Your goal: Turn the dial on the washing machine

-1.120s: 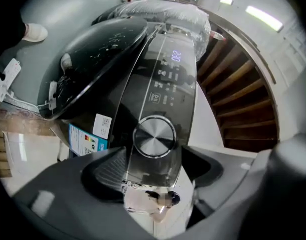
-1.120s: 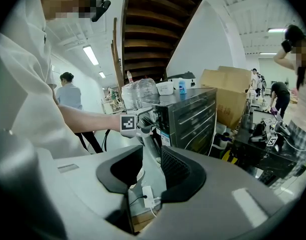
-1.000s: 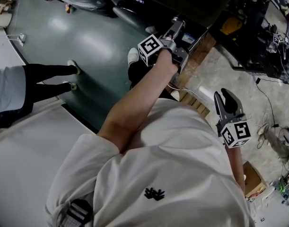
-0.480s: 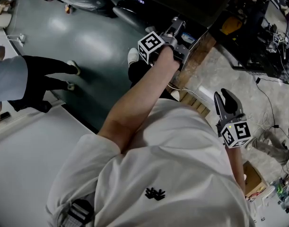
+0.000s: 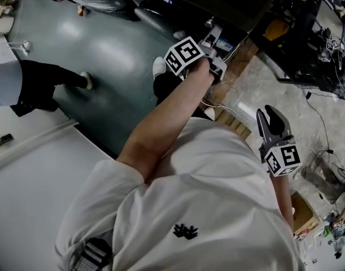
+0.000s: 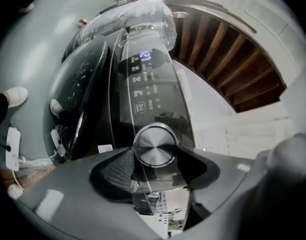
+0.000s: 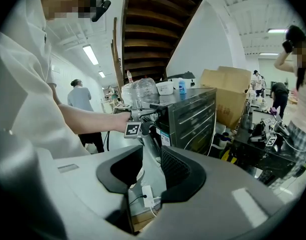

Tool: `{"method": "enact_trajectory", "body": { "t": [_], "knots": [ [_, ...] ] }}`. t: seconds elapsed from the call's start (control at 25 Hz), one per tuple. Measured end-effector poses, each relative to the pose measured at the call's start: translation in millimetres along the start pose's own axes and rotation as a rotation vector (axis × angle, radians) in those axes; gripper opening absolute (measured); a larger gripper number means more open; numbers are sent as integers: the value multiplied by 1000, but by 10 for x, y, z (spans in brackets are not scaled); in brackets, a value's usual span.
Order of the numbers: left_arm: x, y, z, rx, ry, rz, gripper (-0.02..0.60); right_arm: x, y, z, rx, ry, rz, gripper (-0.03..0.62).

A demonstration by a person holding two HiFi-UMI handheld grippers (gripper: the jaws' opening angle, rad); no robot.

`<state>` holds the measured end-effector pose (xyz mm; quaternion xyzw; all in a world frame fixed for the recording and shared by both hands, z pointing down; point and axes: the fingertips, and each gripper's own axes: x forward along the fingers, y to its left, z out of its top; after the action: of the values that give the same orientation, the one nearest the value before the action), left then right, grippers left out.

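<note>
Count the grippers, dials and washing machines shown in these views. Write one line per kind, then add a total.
Grippers: 2 (left gripper, right gripper)
Dial: 1
Washing machine: 1
Total: 4

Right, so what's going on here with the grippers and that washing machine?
A person holds a gripper in each hand. The left gripper is reached out to the washing machine, with its jaws closed round the silver dial, placed to turn it. The right gripper is held off at the person's side, jaws apart and holding nothing. A lit display shows further along the panel.
</note>
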<state>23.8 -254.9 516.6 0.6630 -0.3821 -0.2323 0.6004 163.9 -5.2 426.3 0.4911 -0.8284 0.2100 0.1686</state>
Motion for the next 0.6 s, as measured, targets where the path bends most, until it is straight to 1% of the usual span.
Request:
{"method": "enact_trajectory", "body": {
  "t": [0.12, 0.2, 0.4, 0.6],
  "knots": [
    [5, -2, -1, 121, 20, 19, 316, -12, -22, -14, 0, -3, -1, 110],
    [-2, 0, 9, 178, 29, 30, 316, -15, -14, -1, -1, 0, -2, 110],
    [-69, 6, 20, 258, 40, 44, 316, -23, -6, -26, 1, -14, 4, 110],
    [-221, 32, 14, 359, 57, 83, 316, -12, 67, 0, -11, -18, 24, 109]
  ]
}}
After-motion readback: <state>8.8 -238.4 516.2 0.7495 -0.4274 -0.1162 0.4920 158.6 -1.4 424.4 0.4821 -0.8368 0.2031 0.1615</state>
